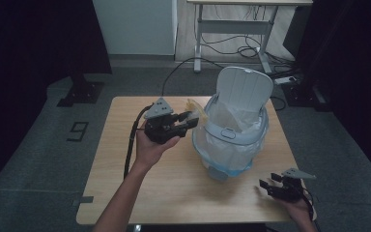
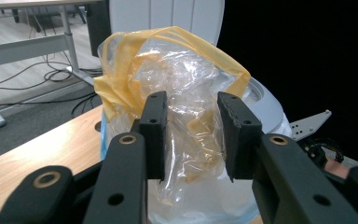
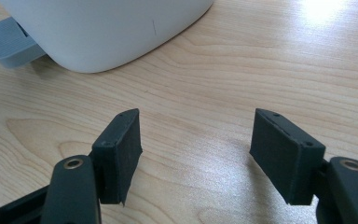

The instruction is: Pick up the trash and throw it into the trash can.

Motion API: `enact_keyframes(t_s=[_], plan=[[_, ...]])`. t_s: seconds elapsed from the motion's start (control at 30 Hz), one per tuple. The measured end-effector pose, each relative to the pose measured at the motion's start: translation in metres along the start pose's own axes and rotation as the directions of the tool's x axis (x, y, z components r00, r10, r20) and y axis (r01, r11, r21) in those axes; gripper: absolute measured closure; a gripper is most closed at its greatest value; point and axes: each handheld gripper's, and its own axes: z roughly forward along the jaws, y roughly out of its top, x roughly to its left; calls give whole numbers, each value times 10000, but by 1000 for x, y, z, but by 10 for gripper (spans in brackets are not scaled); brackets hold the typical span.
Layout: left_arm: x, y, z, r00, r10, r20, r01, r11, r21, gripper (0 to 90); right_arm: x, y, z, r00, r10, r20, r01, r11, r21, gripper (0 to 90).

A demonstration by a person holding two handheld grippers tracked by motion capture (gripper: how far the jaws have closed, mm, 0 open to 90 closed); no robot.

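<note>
The clear plastic bag [image 2: 186, 116], crumpled and edged with yellow drawstring handles, is pinched between the pads of the left gripper [image 2: 191, 135] and held above the desk [image 1: 125, 164], just beside the rim of the pale lined bin [image 1: 232, 135] with its lid standing open. The right gripper [image 3: 196, 149] rests spread and empty over bare wood near the desk's front right corner, close to the bin's base. Open desk lies to the left of the bin.

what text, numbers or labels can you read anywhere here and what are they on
"9": a dark, blocky mark on the grey floor left of the table; it could also read as a 6 seen from the other side.
No readable text on the bin, its raised lid, the clear bag with yellow handles, or either gripper.
</note>
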Motion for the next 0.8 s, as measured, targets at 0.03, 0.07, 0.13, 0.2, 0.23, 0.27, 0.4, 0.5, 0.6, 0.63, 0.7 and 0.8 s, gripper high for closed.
enact_keyframes(t_s=[0.03,0.07,0.13,0.2,0.23,0.27,0.4,0.5,0.6,0.63,0.7,0.8], plan=[[0,1,1,10000,36,4,-36,10000,36,650,0,0,0,10000,7,2,-7,10000,-6,329],[0,2,3,10000,42,11,-42,10000,50,650,0,0,0,10000,14,1,-14,10000,-8,329],[-1,3,5,10000,45,61,-45,10000,59,649,-1,0,0,10000,27,0,-27,10000,-6,329],[-1,5,7,9999,40,122,-41,10000,62,650,-1,0,0,10000,35,-1,-35,10000,-2,329],[-1,6,8,9999,42,155,-43,10000,63,650,-1,0,0,10000,41,-11,-41,10000,-2,329],[-2,7,9,9998,24,181,-25,10000,49,650,-1,0,0,10000,37,-21,-37,10000,-2,329],[-4,11,14,9996,108,253,-111,9999,114,650,0,0,0,10000,27,-29,-27,10000,-13,329],[-5,13,16,9995,136,286,-140,9998,144,650,0,0,0,10000,44,-18,-44,10000,-10,329],[-5,15,19,9994,113,334,-117,9998,134,650,-1,0,-1,10000,67,-13,-67,10000,-14,329],[-5,16,19,9993,112,343,-117,9998,131,649,-1,0,-1,10000,76,-10,-76,10000,-13,329],[-6,17,21,9993,98,369,-103,9999,129,649,-1,0,0,10000,68,0,-68,10000,-12,329],[-6,19,24,9991,74,429,-79,9999,116,649,-1,0,0,10000,66,-17,-66,10000,3,329]])
